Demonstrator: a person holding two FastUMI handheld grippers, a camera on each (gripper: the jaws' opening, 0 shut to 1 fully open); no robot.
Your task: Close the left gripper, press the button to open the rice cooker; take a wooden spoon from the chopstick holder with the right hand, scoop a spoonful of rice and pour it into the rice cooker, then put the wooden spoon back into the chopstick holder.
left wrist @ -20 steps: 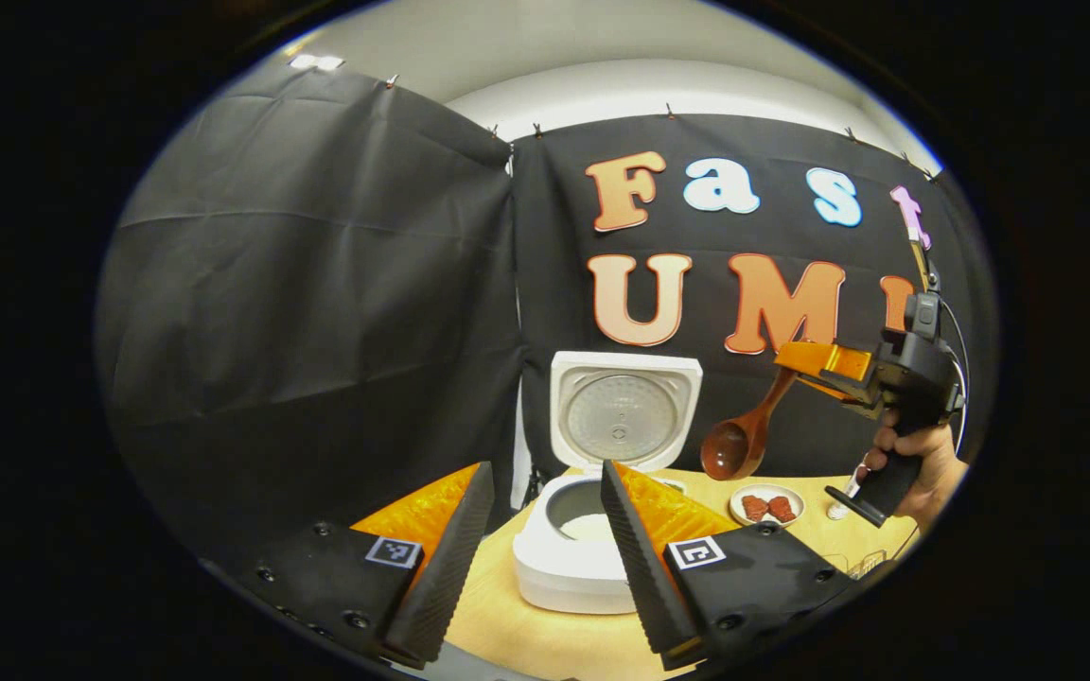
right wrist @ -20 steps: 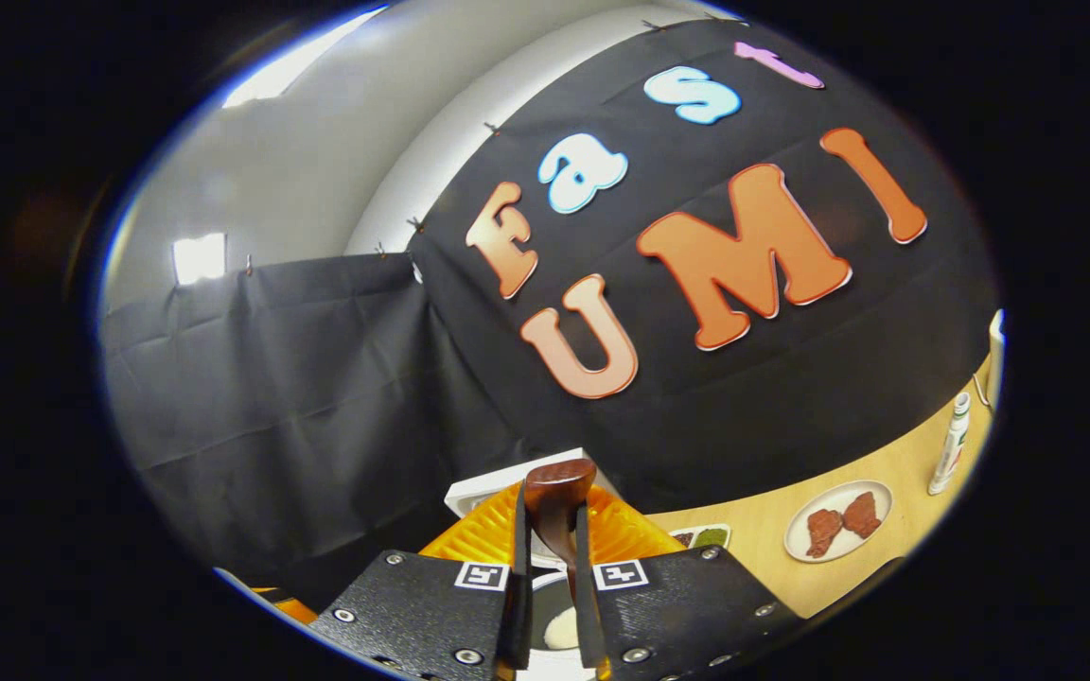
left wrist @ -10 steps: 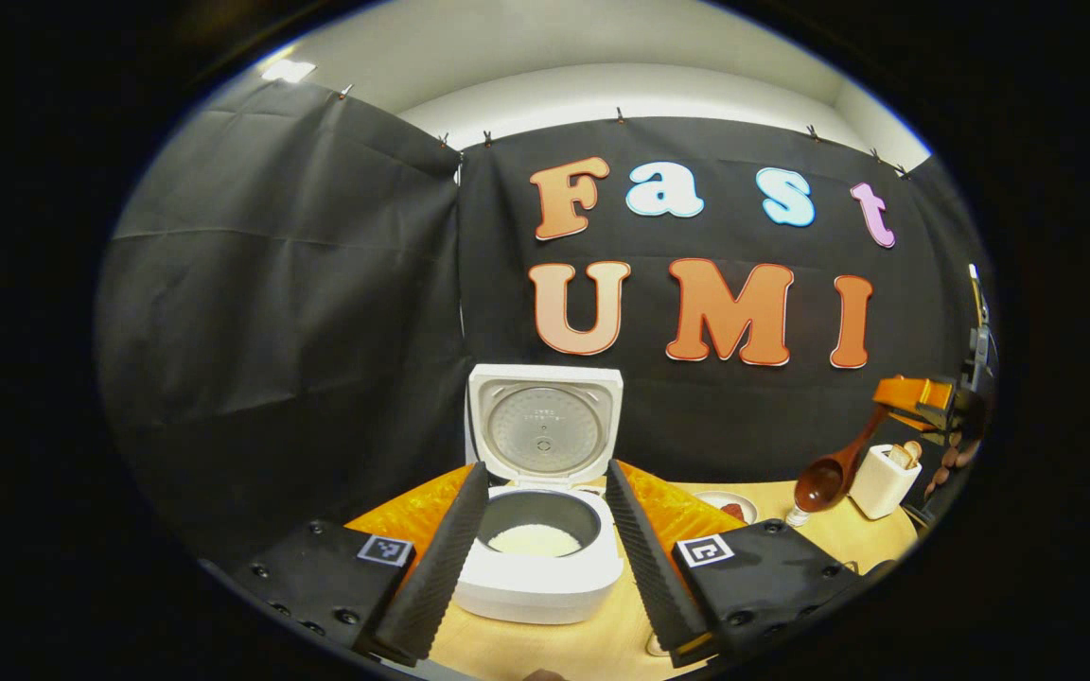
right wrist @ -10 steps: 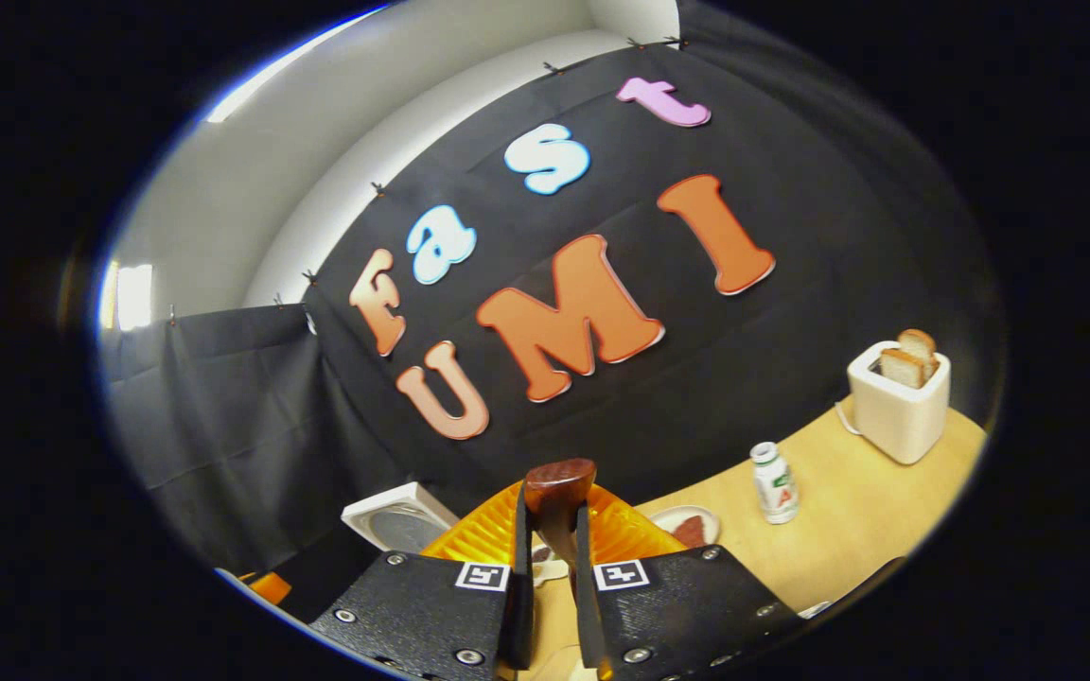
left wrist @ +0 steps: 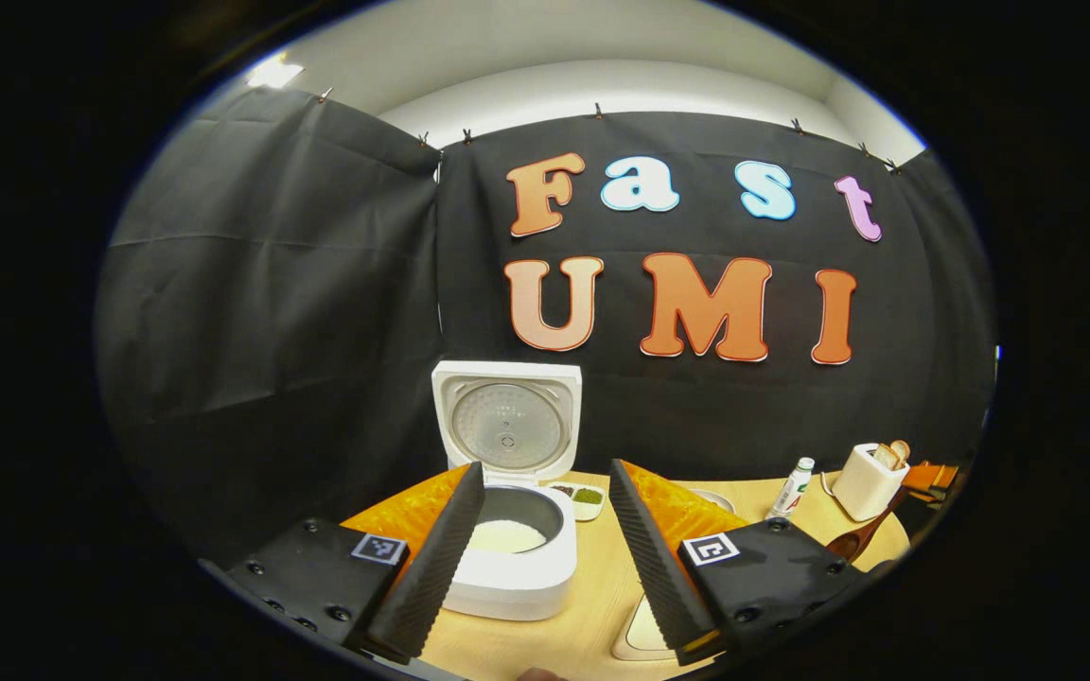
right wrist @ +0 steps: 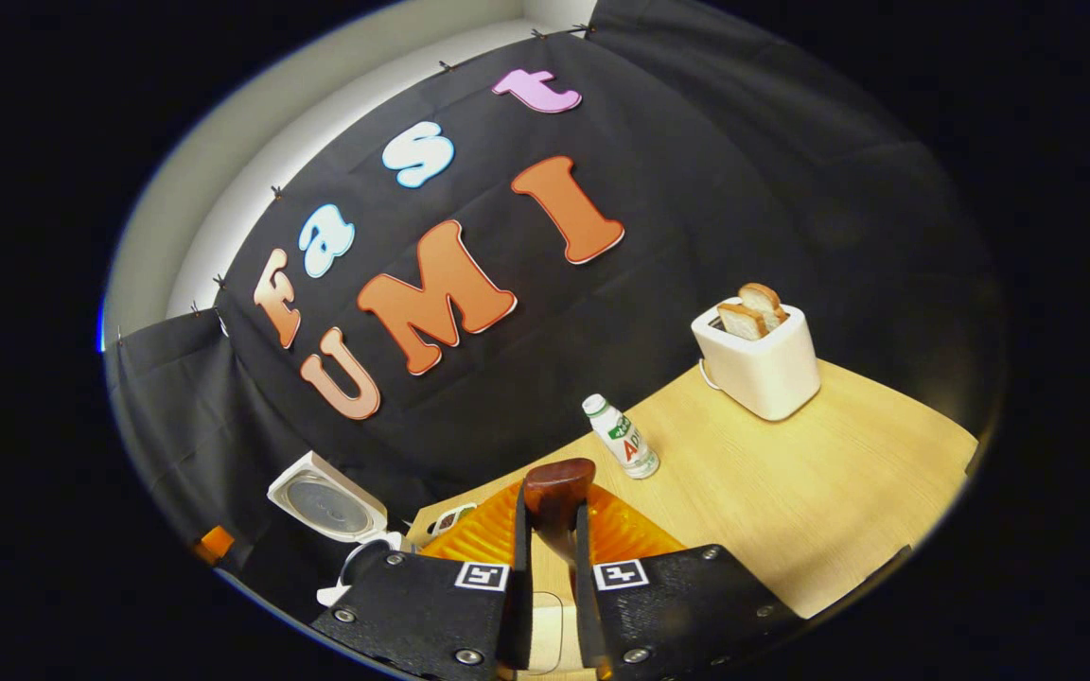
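You are gripping the spoon (right wrist: 556,497) by its handle in the right gripper (right wrist: 552,586), well right of the cooker (left wrist: 514,558), probably heading for the holder. Cooker lid is up, rice (left wrist: 504,535) inside. Left gripper (left wrist: 537,558) is idling with fingers spread, holding nothing, just before the cooker.

You see one rice cooker (left wrist: 512,530), one wooden spoon (right wrist: 556,492), one toaster (right wrist: 761,359) holding two bread slices (right wrist: 751,310), one bottle (right wrist: 623,437), one small dish (left wrist: 581,497), and two grippers: left (left wrist: 545,553), right (right wrist: 551,605).
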